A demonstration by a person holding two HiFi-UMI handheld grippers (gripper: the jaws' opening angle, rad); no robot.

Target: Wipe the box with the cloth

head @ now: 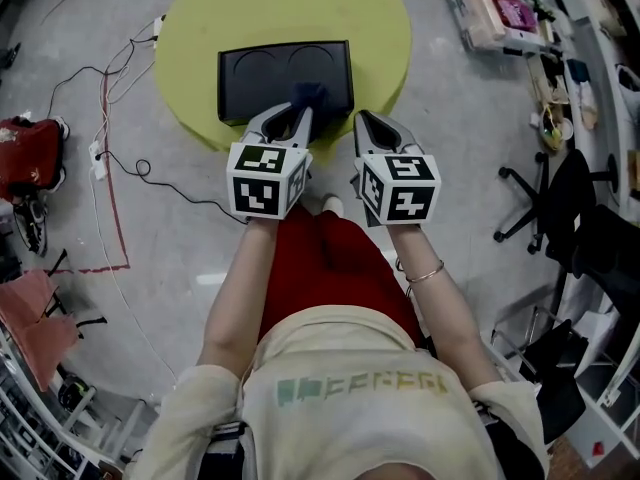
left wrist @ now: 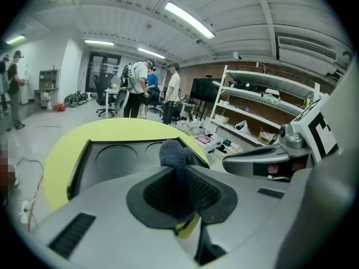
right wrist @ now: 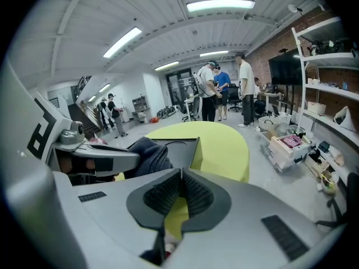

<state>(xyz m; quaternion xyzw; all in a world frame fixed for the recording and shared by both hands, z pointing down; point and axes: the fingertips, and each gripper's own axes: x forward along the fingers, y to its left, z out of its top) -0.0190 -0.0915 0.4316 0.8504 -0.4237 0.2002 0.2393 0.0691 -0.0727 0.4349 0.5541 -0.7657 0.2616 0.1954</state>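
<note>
The left gripper [left wrist: 181, 179] is clamped on a bunched dark blue cloth [head: 311, 94], held over the near edge of the shallow black plastic box [head: 262, 71] on the round yellow table [head: 300, 8], seemingly ready to rub; the right gripper [right wrist: 180, 176] hangs alongside, jaws pressed together on nothing

Bright ceiling strip lights [left wrist: 189, 20]; fisheye warping; dark vignette corners.

A round yellow surface [head: 380, 28] fills the top middle. Thin cables [head: 105, 118] run over the grey floor [head: 470, 138] at the upper left, near a red thing [head: 28, 158]. A black chair [head: 560, 193] stands at the right. A pink box [head: 513, 10] sits at the upper right.
</note>
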